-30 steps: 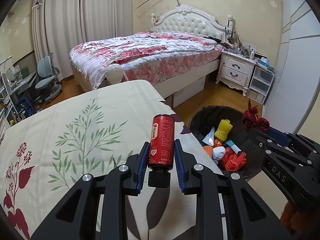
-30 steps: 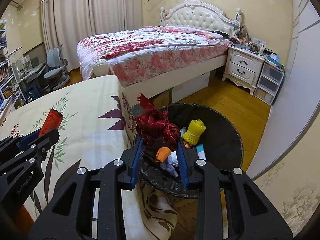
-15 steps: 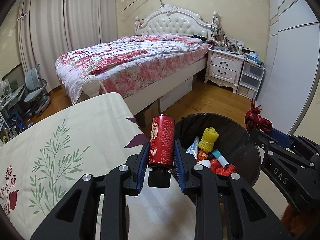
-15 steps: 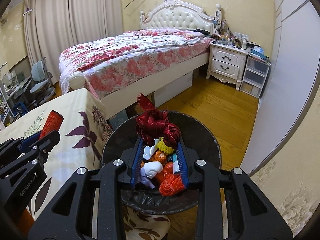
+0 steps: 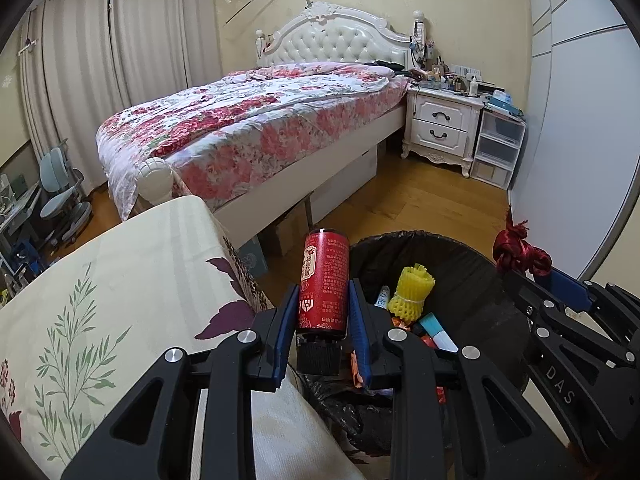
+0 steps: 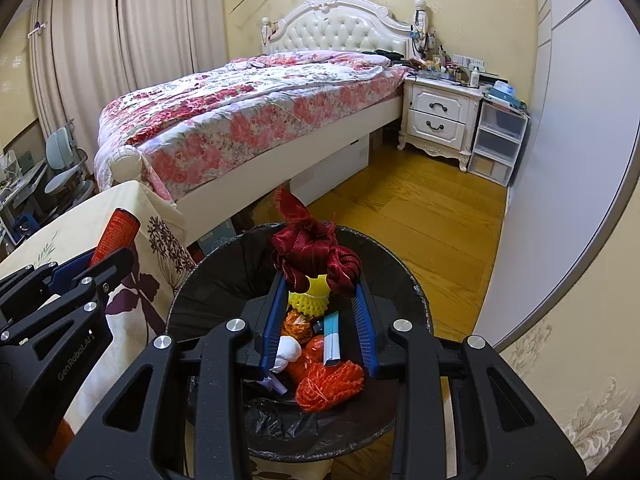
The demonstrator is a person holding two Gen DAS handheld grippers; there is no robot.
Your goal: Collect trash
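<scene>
your left hand-held gripper [image 5: 323,312] clamps the red can [image 5: 323,280] at the bin [image 6: 400,276] rim, your right hand-held gripper [image 6: 320,312] pinches the red ribbon [image 6: 316,256] over it, lower centre; both remain to drop.

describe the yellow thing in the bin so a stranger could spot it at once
Find the black-lined trash bin beside the floral-cloth table. Near its far side sits a yellow foam fruit net, ribbed and bunched. It is the only yellow piece among the orange mesh and white scraps.
</scene>
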